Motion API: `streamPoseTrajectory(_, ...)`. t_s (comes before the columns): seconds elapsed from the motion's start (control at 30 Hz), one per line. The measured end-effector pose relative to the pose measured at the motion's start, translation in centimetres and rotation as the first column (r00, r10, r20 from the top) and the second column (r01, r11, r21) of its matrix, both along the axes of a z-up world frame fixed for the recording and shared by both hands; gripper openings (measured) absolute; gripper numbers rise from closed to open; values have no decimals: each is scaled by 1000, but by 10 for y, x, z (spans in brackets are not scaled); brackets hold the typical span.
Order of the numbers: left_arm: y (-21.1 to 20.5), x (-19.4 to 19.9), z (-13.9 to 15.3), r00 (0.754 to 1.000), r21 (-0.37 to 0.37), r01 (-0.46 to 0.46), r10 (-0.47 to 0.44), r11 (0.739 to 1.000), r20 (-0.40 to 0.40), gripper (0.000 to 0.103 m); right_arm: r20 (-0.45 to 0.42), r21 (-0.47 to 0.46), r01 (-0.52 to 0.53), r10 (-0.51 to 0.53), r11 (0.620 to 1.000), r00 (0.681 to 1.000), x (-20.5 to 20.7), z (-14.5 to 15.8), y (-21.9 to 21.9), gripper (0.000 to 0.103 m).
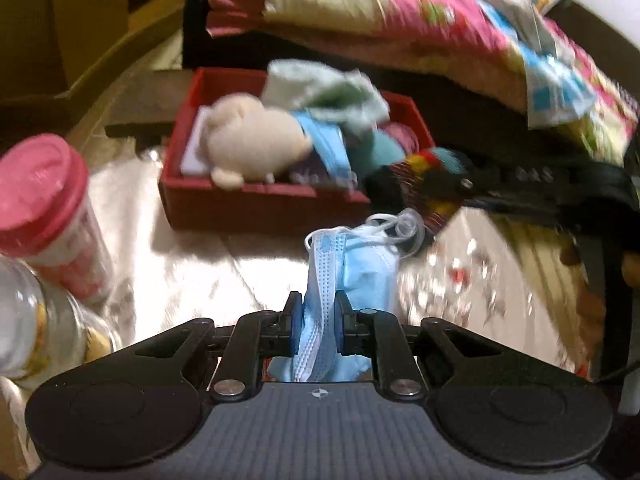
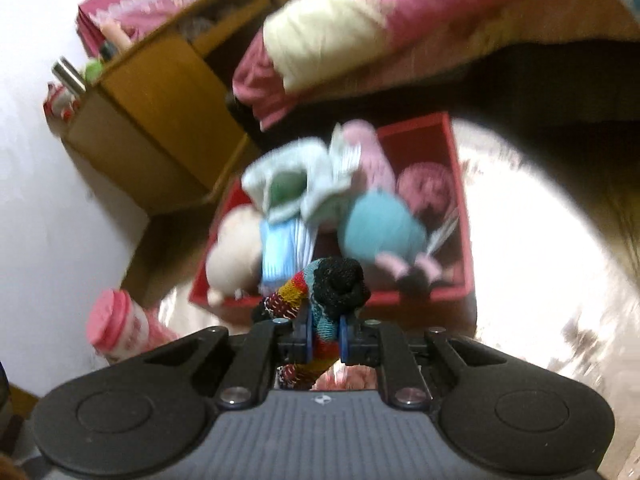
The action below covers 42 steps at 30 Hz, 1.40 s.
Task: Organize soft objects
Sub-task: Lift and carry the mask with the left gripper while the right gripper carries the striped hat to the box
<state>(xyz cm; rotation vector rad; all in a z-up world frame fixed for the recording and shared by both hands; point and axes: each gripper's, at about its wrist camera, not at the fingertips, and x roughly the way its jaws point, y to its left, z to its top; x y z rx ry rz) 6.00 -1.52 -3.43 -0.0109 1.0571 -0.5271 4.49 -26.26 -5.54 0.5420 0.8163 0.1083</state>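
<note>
My left gripper (image 1: 318, 312) is shut on a crumpled light-blue face mask (image 1: 352, 264) with white ear loops, held above the shiny floor. My right gripper (image 2: 325, 330) is shut on a striped black, red, yellow and teal sock (image 2: 328, 284); in the left wrist view that sock (image 1: 420, 176) and the right gripper hang at the box's near right corner. The red box (image 1: 256, 204) ahead holds a cream plush toy (image 1: 252, 140), a pale green cloth (image 1: 328, 92), another blue mask and teal and pink soft items. From the right wrist view the red box (image 2: 460, 216) lies just beyond the sock.
A pink-lidded jar (image 1: 44, 208) and a clear glass jar (image 1: 36, 320) stand at the left. A bed with a pink patterned blanket (image 1: 440, 20) overhangs behind the box. A wooden cabinet (image 2: 152, 112) with a pink bin on top stands at the left against the wall.
</note>
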Motion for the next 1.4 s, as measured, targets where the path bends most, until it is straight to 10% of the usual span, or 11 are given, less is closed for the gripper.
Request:
streamPoseTrajectory(0.37,7,30,42,984,-115,-123,136,986,112,14,121,27,115,-118,993,986,-4,35,-24,0)
streamPoseTrajectory(1.4,-38,109,32,958,-42,-184,188,982,216,19,149,-147,188,-166,971,975,59,33,-35,0)
